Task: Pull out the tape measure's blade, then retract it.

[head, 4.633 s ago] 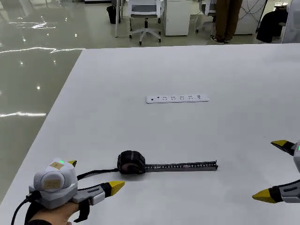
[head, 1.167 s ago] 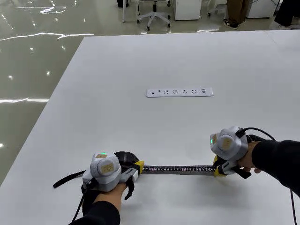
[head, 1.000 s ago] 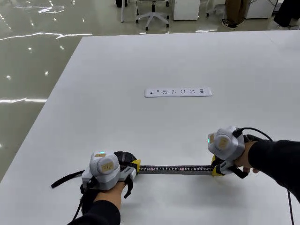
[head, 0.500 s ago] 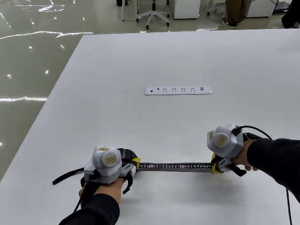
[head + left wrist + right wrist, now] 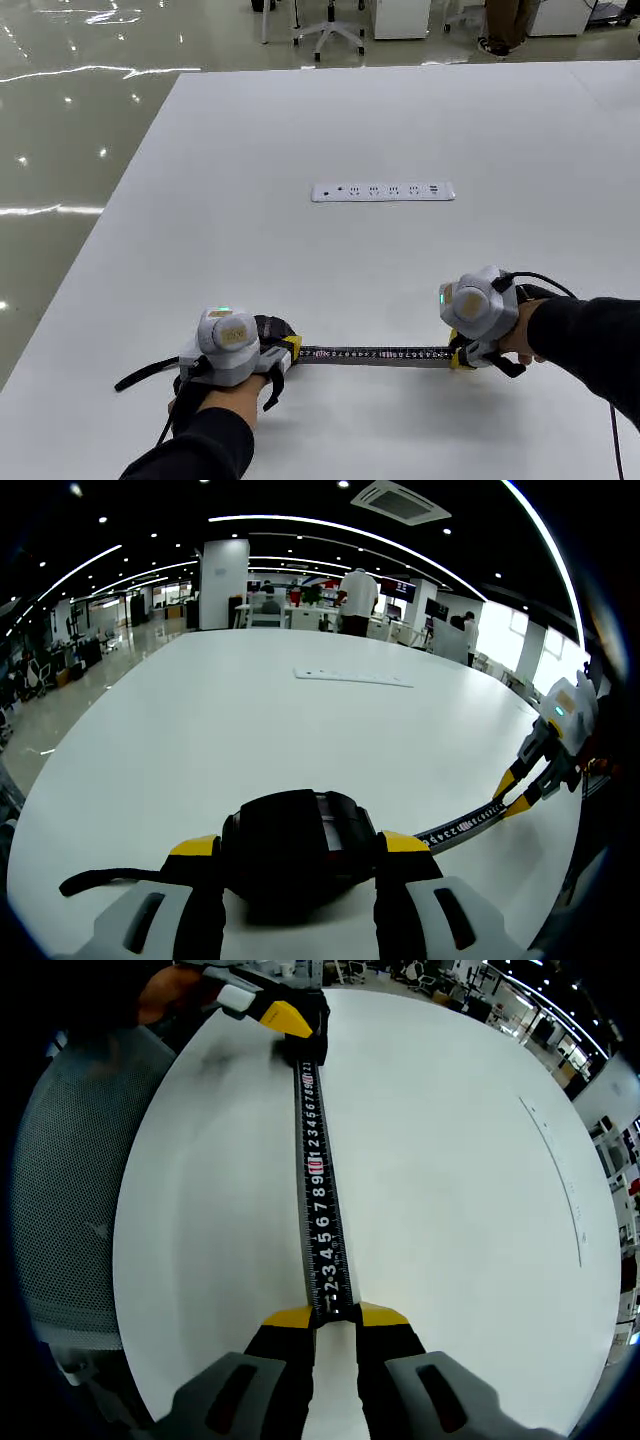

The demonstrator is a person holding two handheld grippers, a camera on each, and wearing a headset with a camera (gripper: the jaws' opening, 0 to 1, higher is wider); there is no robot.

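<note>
The left hand-held gripper (image 5: 300, 846) clamps the black tape-measure case (image 5: 271, 330); the right hand-held gripper (image 5: 335, 1314) pinches the end of the dark numbered blade (image 5: 316, 1190), stretched straight between them.

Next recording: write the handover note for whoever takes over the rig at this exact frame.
Left gripper: jaws clamped on either side of the black rounded tape measure case, which rests on the white table near its front edge.
Right gripper: jaws closed on the tip of the dark numbered metal blade.
The blade lies flat on the table, stretched between the two grippers. A white power strip lies farther back, apart.
Done: blade partly drawn out.
Left: pull further if needed, then let it retract into the case.
</note>
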